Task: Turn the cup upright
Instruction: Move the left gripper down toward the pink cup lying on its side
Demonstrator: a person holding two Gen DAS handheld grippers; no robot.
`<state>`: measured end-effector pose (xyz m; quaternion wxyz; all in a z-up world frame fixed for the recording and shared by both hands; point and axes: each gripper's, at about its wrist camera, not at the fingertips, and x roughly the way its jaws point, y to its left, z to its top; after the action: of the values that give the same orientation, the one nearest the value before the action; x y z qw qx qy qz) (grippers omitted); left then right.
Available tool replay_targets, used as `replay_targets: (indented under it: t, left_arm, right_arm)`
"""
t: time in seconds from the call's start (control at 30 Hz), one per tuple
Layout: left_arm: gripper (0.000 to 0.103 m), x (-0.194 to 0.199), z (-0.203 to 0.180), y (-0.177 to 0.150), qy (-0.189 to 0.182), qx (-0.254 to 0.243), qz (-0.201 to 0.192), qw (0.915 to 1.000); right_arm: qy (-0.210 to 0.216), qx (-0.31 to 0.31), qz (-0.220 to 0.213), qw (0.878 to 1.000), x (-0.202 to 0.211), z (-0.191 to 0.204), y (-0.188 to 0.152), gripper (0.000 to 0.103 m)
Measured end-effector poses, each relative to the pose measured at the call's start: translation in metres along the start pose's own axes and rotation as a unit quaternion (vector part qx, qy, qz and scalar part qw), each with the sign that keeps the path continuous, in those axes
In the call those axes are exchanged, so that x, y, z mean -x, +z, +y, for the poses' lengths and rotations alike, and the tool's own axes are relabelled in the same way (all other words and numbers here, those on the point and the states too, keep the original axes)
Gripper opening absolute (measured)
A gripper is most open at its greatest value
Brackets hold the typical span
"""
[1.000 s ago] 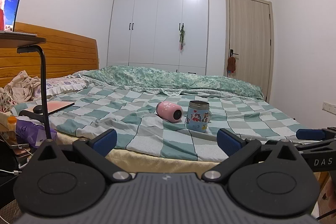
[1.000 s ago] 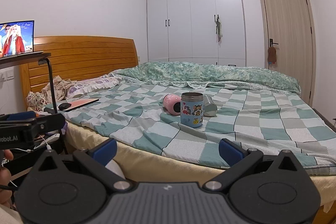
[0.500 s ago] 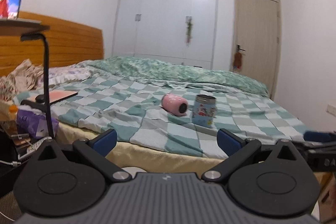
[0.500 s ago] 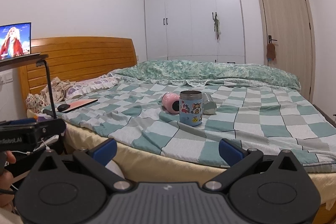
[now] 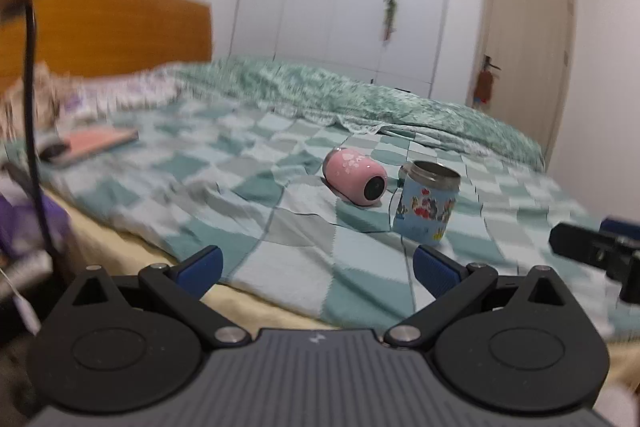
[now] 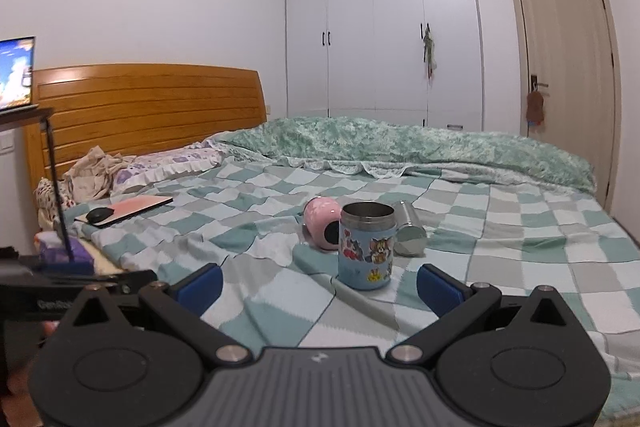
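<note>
Both my left gripper [image 5: 316, 263] and right gripper [image 6: 320, 281] hold their jaws released, grasping nothing. At frame centre the pink cup [image 6: 322, 223] lies sideways on the bed [image 6: 520, 227], beside the upright blue cup [image 6: 367, 247].

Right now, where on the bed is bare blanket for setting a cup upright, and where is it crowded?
Free: the checked blanket right of the steel cup, up to the green duvet; also between the pink cup and the laptop. Crowded: the middle, where the pink cup, cartoon cup and steel cup cluster closely.
</note>
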<state>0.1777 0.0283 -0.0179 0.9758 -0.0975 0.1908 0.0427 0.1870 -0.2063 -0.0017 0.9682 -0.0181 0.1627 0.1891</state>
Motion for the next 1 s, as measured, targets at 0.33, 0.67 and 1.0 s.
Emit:
replay_targets:
  t: [0.33,0.67,1.0]
  left_arm:
    - [0.103,-0.09,0.02,0.043,-0.03,0.041,0.061,0.9968]
    - [0.103,-0.202,0.031,0.112,-0.04,0.08,0.068,0.9937]
    - [0.103,-0.313,0.034,0.14,-0.048,0.062,0.075,0.9941]
  right_arm:
    - [0.022,-0.001,0.033,0.999,-0.107,-0.027,0.066,0.103]
    - [0.055,-0.045,0.064,0.995,-0.243,-0.045,0.148,0.103]
    - [0.061,-0.135,0.067,0.987,-0.394,-0.03,0.174,0.103]
